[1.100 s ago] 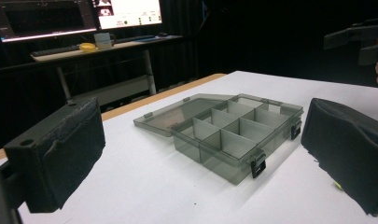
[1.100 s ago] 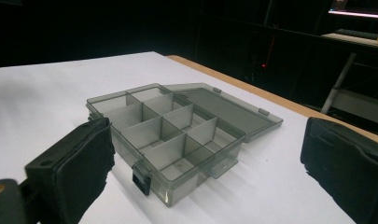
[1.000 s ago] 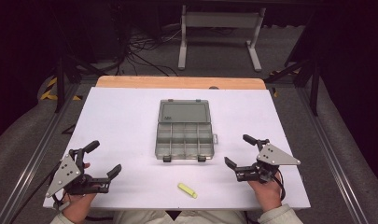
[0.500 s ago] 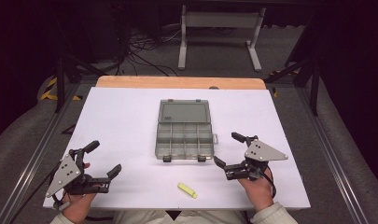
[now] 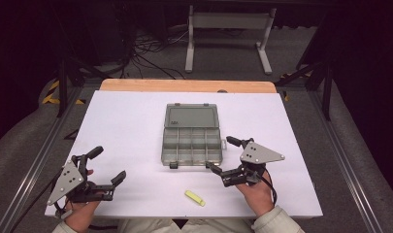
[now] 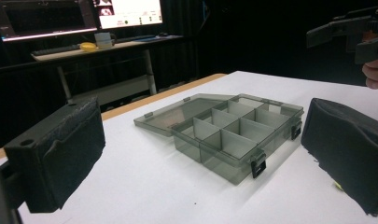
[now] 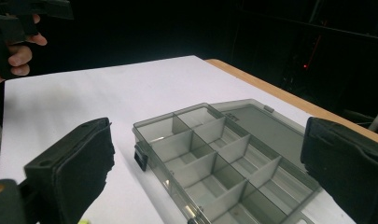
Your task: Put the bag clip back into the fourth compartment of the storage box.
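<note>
Right gripper (image 5: 222,156), jaws apart and empty, sits nearest the yellow piece (image 5: 194,197), which lies below-left of it near the table's front edge, long axis slanting; left gripper (image 5: 108,166), jaws also apart, sits farther off.

White table (image 5: 136,126) evenly lit from above — bright, no glare; surroundings fall to near black. Soft, short shadows lie under the clear compartment box (image 5: 191,138). In both gripper views the near jaws are blurred and the background dim — lit monitor screens (image 6: 79,14) slightly overexposed.
</note>
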Action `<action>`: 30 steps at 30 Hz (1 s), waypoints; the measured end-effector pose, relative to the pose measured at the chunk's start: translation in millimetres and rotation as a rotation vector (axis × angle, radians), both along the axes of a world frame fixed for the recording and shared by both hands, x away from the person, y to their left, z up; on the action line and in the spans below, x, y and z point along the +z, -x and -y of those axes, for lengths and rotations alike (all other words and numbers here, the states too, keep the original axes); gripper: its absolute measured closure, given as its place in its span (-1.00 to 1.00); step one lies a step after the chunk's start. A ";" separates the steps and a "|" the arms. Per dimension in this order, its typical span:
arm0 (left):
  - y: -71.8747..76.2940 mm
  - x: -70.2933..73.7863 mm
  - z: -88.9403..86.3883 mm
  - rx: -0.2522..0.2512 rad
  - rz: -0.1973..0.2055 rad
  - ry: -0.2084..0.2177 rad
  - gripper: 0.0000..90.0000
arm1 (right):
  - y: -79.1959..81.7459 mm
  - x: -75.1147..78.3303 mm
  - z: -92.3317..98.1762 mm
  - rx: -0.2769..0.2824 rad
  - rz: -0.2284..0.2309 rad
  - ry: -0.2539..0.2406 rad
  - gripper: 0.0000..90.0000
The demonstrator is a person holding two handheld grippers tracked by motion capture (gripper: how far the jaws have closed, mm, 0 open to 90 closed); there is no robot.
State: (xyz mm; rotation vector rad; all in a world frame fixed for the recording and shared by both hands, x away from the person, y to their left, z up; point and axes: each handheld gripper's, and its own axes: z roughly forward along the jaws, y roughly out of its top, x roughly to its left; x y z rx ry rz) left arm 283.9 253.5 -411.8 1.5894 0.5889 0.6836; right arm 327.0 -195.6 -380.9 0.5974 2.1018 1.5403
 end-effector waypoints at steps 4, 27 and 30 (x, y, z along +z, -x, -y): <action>0.1 0.0 0.1 0.001 -0.001 0.000 -1.00 | -1.6 0.8 -9.0 0.020 -0.003 0.005 -0.94; 0.5 0.4 0.0 0.000 0.000 0.000 -1.00 | -4.3 2.2 -41.7 0.063 -0.088 0.011 -0.99; 0.6 0.4 -0.1 0.000 0.001 0.000 -1.00 | -3.2 3.2 -42.8 0.063 -0.096 0.005 -0.98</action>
